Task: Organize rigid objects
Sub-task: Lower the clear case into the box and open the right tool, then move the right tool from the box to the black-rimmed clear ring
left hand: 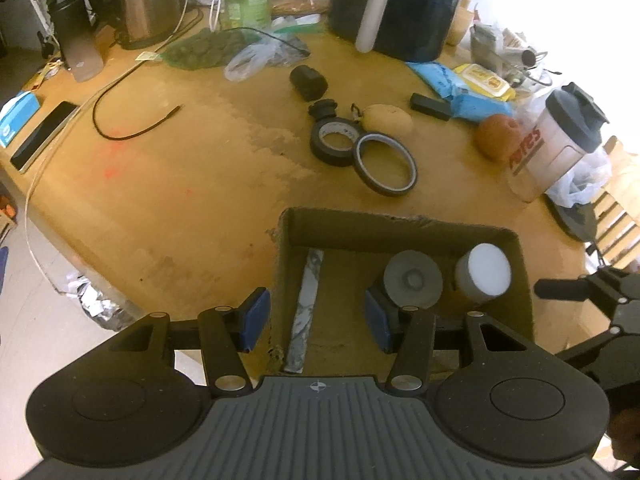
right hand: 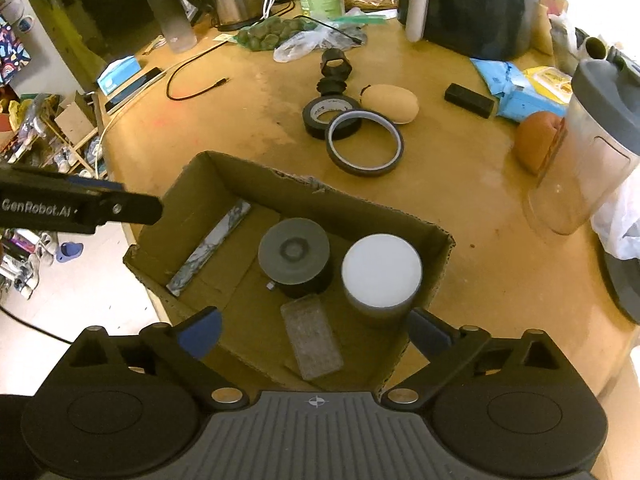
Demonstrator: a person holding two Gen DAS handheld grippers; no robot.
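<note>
My right gripper over cardboard box: clear block between fingers, disc ahead, capped cylinder by right finger, flat strip ahead-left. Tape rolls beyond box.

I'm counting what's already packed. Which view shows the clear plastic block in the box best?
The right wrist view: the clear block lies flat on the floor of the box, fully visible in front of the grey disc. In the left wrist view it cannot be seen; the left tongs cover that near part of the box.
</note>
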